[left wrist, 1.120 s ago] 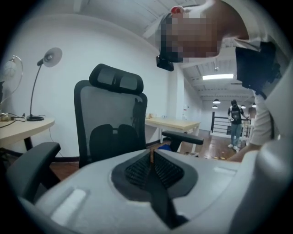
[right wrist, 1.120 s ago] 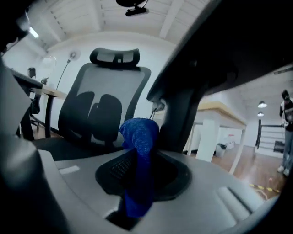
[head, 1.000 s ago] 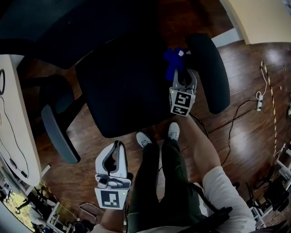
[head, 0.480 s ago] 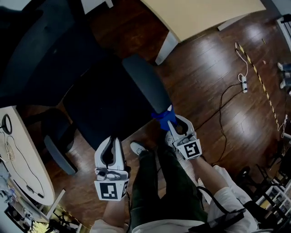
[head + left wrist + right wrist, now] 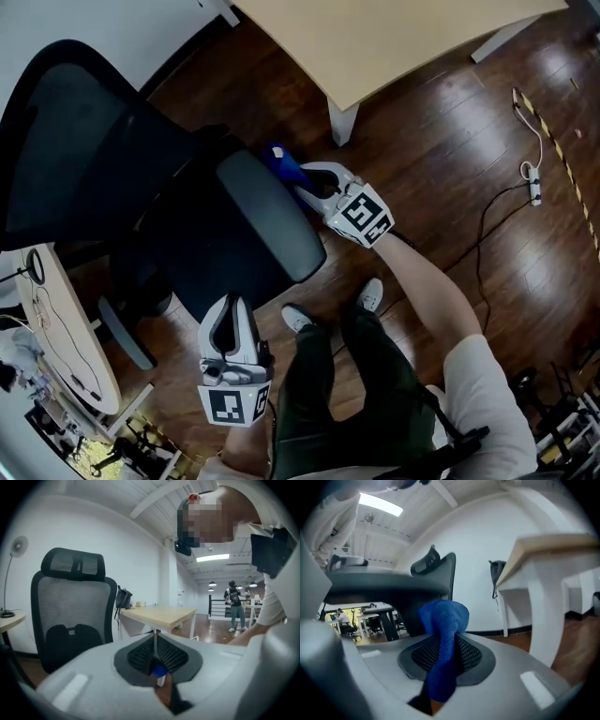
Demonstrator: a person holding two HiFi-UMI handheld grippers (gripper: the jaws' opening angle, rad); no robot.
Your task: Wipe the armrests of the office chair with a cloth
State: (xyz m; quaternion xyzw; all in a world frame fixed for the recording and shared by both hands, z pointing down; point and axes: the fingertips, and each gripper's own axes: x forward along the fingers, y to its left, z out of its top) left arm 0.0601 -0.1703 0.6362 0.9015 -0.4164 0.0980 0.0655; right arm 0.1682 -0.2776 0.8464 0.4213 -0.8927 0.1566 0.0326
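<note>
The black office chair [image 5: 84,141] stands at the upper left of the head view. Its dark padded armrest [image 5: 262,216] runs diagonally through the middle. My right gripper [image 5: 298,178] is shut on a blue cloth [image 5: 281,161] and holds it against the armrest's far end on the right side. In the right gripper view the cloth [image 5: 443,634] bulges out of the closed jaws, just under the dark armrest [image 5: 389,585]. My left gripper [image 5: 230,302] is shut on nothing and hangs below the seat, away from the chair; its view faces the mesh backrest [image 5: 75,606].
The other armrest [image 5: 122,323] shows at the lower left. A beige desk [image 5: 394,37] with a white leg [image 5: 342,122] stands just beyond the right gripper. A white desk [image 5: 56,328] with cables is at the left. A power strip [image 5: 534,183] lies on the wooden floor.
The right gripper has carried the cloth along the armrest from its near end to its far end. The head view has swung round. The left gripper stays low and shut.
</note>
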